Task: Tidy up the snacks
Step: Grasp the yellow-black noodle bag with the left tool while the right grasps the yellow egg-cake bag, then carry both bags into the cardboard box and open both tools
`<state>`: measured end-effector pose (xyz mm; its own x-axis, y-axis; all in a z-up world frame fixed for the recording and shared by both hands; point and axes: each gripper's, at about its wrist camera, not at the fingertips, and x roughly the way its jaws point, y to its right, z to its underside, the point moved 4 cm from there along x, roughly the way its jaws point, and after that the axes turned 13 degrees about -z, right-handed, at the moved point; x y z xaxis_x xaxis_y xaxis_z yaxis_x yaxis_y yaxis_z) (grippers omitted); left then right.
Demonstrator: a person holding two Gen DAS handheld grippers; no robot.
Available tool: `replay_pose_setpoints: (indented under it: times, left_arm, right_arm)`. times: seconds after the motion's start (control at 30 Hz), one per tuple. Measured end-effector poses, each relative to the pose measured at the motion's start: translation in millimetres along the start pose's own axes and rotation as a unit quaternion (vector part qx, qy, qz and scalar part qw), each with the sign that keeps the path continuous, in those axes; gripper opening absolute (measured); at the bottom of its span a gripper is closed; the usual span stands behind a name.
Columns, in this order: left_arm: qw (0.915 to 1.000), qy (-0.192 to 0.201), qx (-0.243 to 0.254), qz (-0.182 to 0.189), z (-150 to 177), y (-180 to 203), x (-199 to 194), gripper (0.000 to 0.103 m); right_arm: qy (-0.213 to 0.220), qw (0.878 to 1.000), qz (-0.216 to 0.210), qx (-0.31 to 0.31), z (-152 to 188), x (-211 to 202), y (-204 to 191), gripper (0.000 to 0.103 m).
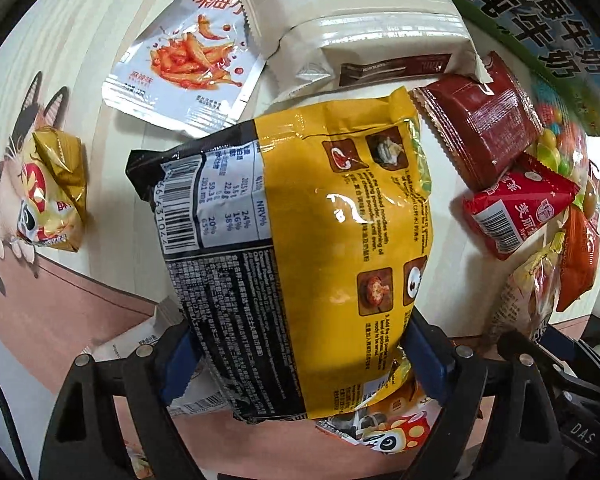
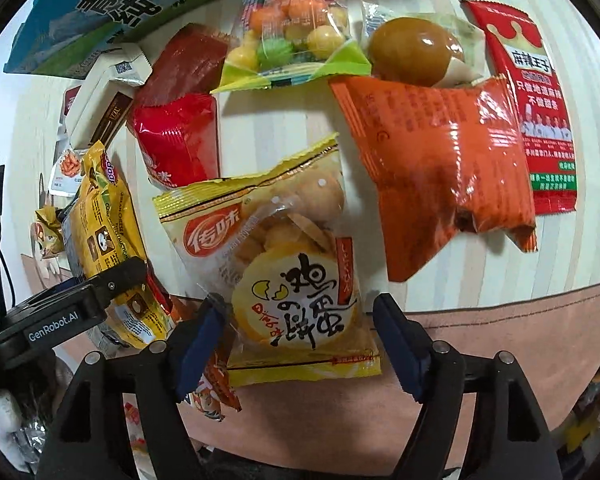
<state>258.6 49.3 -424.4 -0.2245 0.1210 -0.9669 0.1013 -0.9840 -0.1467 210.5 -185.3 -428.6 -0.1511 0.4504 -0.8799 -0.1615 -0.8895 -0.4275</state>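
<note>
Presently, left tongs [image 1: 300, 356] grip the yellow noodle packet [image 1: 300, 216], right tongs [image 2: 296, 336] open around egg-biscuit bag [image 2: 284, 264]; most snacks lie unsorted on the surface [image 2: 480, 280].

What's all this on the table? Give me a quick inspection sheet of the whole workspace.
Surface: pale striped table with a cat-print mat.
Job's things: yellow noodle packet in the left gripper; egg biscuit bag between the right gripper's open fingers; orange packet, candy ball bag, red packets.
Clutter: milk carton box at the back.
Grippers: left shut on noodles, right open.
Cables: a dark cable at the left edge.
Surroundings: mostly out of view.
</note>
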Motion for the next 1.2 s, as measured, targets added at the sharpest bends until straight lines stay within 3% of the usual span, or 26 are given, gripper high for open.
replay_pose_setpoints:
  times: [0.13, 0.3, 0.37, 0.57, 0.7, 0.9, 1.0, 1.2]
  left_arm:
    - [1.0000, 0.007, -0.006, -0.003, -9, -12, 13, 0.087]
    - [0.9995, 0.026, -0.003, -0.020, -6, -26, 3, 0.086]
    - [0.9988, 0.036, 0.002, -0.033, 0, -9, -5, 0.086]
    - [0.9958, 0.069, 0.025, -0.055, 23, -4, -34, 0.086]
    - [0.9945, 0.083, 0.027, -0.057, 38, -5, -57, 0.086]
    - [0.9923, 0.115, 0.034, -0.030, 60, -12, -110, 0.086]
    - [0.9884, 0.146, 0.043, -0.007, 65, -11, -156, 0.086]
    - [0.9751, 0.205, 0.078, 0.029, 34, 16, -252, 0.086]
  right_arm:
    - [0.004, 1.000, 0.002, 0.004, -3, -1, -4, 0.077]
    - [0.025, 0.999, 0.032, -0.011, 1, 6, -12, 0.056]
    - [0.034, 0.999, 0.039, -0.015, 6, 6, -19, 0.051]
    - [0.046, 0.998, 0.042, -0.013, 21, -7, -17, 0.046]
    - [0.064, 0.998, 0.028, -0.008, 36, -38, -7, 0.045]
    - [0.097, 0.995, -0.015, -0.011, 47, -98, -11, 0.045]
    - [0.122, 0.992, -0.033, -0.019, 43, -134, -22, 0.045]
    - [0.177, 0.981, -0.081, -0.025, 9, -214, -50, 0.045]
